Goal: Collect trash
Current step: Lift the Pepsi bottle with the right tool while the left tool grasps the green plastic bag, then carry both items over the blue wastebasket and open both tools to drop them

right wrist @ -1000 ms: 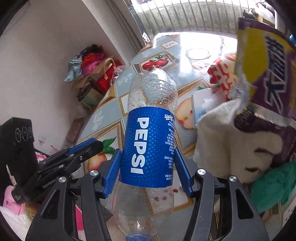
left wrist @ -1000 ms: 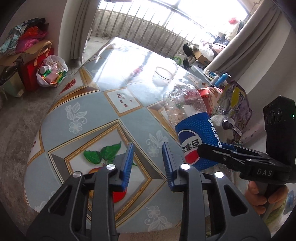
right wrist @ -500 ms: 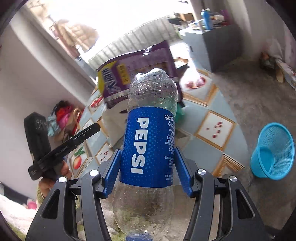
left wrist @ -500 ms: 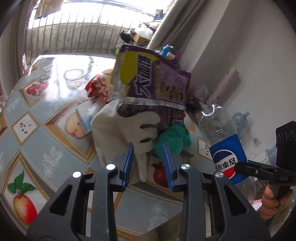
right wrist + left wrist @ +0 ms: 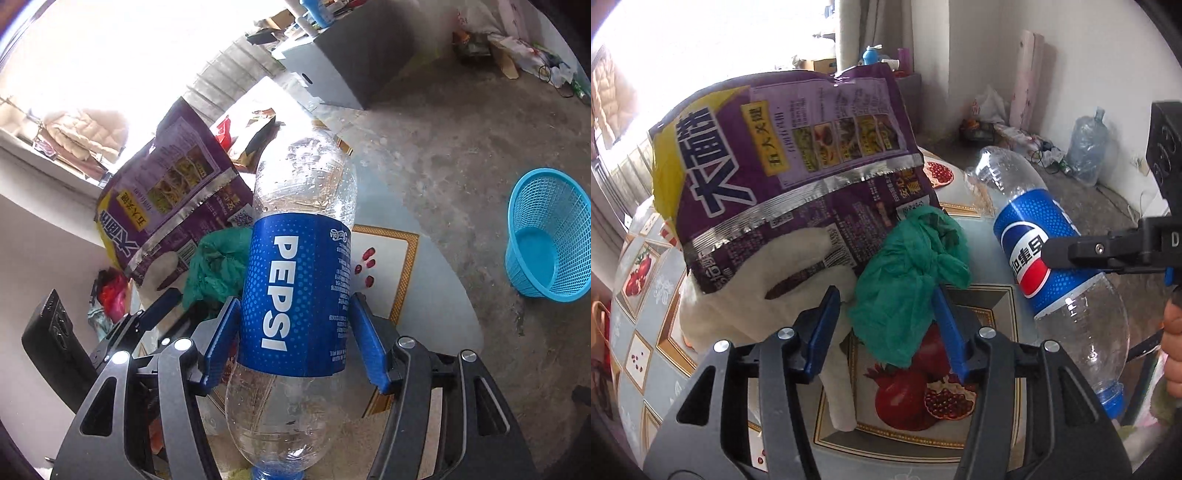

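Left wrist view. My left tool [image 5: 886, 325] stood spread, its jaws having just been opening, with the green plastic bag [image 5: 908, 280] between them but not pinched. Landmark: that bag, lying on the worktop [image 5: 993, 306]. Behind and above the bag, a purple snack packet [image 5: 783, 184]; beside it on the near left, a white glove [image 5: 757, 295] under the packet; to its right, the Pepsi bottle [image 5: 1052, 266] held off the worktop. I judged the bag light, soft and crushable, best taken at its bunched knot; the packet light, crinkly and slippery, best taken at an edge. Half a second ago the jaws were narrower and the bag sat farther ahead; a second ago this view showed only bare worktop and the bottle.

Right wrist view. My right tool [image 5: 295, 343] pinched the Pepsi bottle [image 5: 299, 295] across its blue label. The bag [image 5: 218, 266] showed just left of the bottle, and a blue basket [image 5: 546, 236] stood on the floor well to its right. I judged the empty bottle light, smooth and yielding; the label band suited the grip. The basket appeared larger than half a second ago.
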A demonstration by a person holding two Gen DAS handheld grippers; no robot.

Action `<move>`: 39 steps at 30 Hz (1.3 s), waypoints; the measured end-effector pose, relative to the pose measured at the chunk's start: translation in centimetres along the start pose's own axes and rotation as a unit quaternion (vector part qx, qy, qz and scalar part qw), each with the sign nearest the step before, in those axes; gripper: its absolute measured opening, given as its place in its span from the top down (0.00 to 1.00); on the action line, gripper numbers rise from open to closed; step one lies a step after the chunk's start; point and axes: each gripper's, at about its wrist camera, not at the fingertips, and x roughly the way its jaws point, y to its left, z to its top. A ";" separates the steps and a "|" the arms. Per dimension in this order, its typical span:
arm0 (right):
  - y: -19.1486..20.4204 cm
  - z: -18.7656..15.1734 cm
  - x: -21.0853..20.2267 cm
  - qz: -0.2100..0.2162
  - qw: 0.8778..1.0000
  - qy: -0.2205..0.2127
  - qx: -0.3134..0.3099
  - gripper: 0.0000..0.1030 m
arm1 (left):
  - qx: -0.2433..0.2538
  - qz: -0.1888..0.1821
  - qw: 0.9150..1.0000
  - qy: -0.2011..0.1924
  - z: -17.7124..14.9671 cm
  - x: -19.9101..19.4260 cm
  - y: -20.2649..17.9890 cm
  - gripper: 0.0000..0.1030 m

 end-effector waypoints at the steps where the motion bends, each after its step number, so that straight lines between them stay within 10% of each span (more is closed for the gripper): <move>1: 0.4 -0.1 -0.2 0.002 1.000 0.000 -0.001 0.42 | 0.011 0.007 1.000 0.004 0.0 0.2 -0.5 0.53; 12: -1.9 -0.6 -1.6 0.078 0.996 -0.004 0.033 0.44 | 0.023 0.007 1.000 0.002 0.6 -1.9 -2.8 0.72; 23: -11.4 -0.5 -10.0 0.094 0.978 -0.113 0.148 0.44 | 0.017 -0.178 0.983 0.046 8.4 0.0 -9.1 0.72; 30: -25.4 -1.1 -10.1 0.082 0.928 -0.129 0.339 0.44 | 0.049 -0.293 0.931 0.214 14.5 12.3 -20.2 0.72; 39: -40.5 -2.2 -0.4 0.091 0.833 -0.067 0.542 0.41 | 0.111 -0.225 0.915 0.317 14.1 25.6 -31.9 0.56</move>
